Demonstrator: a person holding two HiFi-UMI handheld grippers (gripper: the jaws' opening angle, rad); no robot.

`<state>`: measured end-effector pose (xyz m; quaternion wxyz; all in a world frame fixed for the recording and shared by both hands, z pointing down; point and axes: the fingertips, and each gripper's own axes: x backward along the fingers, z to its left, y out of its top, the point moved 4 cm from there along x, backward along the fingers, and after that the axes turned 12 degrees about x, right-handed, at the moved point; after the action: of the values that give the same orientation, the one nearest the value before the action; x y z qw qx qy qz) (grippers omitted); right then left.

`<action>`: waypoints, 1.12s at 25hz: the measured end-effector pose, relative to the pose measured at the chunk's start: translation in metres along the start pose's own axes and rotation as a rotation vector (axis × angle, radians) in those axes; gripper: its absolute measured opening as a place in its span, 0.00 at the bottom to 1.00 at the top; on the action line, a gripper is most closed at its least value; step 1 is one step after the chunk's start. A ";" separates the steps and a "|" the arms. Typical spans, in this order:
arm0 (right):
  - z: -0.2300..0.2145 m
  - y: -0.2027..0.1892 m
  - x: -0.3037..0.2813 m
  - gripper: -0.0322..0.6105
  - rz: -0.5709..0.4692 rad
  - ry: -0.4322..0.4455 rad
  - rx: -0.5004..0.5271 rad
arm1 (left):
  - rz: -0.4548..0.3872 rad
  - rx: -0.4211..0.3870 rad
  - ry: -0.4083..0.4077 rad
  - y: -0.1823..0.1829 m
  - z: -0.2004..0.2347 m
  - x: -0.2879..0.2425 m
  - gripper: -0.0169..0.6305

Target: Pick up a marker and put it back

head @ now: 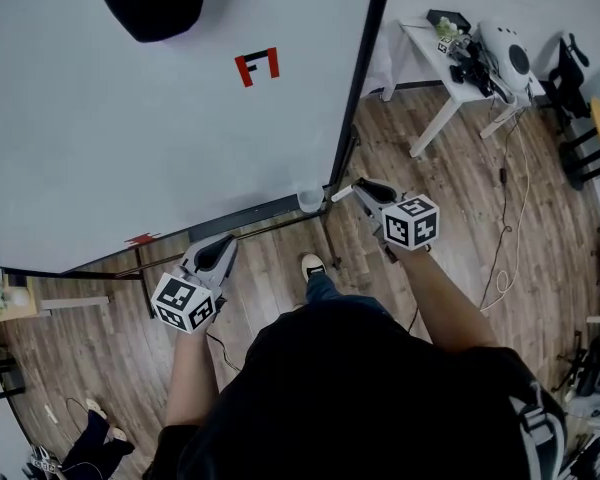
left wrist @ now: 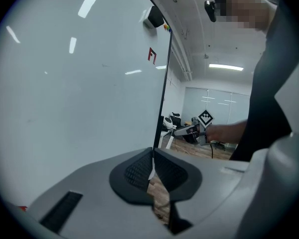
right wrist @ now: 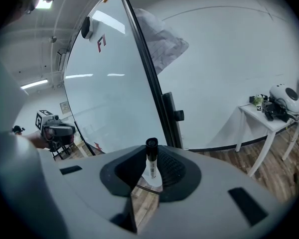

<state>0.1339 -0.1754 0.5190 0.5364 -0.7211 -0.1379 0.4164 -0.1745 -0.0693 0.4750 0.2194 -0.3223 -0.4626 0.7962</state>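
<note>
Marker (right wrist: 151,164) gripped between right gripper (right wrist: 150,177) pads, black cap pointing outward, near whiteboard (right wrist: 109,93) edge, left gripper (left wrist: 153,169) closed, empty.

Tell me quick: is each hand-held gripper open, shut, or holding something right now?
Left hand-held gripper: shut, nothing between its jaws.
Right hand-held gripper: shut on the marker.

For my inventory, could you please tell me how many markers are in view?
1 marker, clamped in the right tongs near the whiteboard edge; more may be hidden.
</note>
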 end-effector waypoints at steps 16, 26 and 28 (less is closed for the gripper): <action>0.015 -0.012 0.038 0.15 -0.008 -0.012 -0.001 | 0.023 -0.055 -0.067 0.000 -0.026 -0.001 0.06; 0.020 -0.015 0.045 0.15 -0.009 -0.009 -0.007 | 0.025 -0.054 -0.070 -0.004 -0.028 0.003 0.06; 0.021 -0.014 0.045 0.15 -0.010 -0.008 -0.007 | 0.025 -0.049 -0.069 -0.005 -0.027 0.004 0.06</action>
<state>0.1493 -0.1277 0.5093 0.5353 -0.7206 -0.1453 0.4161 -0.1573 -0.0481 0.4687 0.1855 -0.3058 -0.4853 0.7979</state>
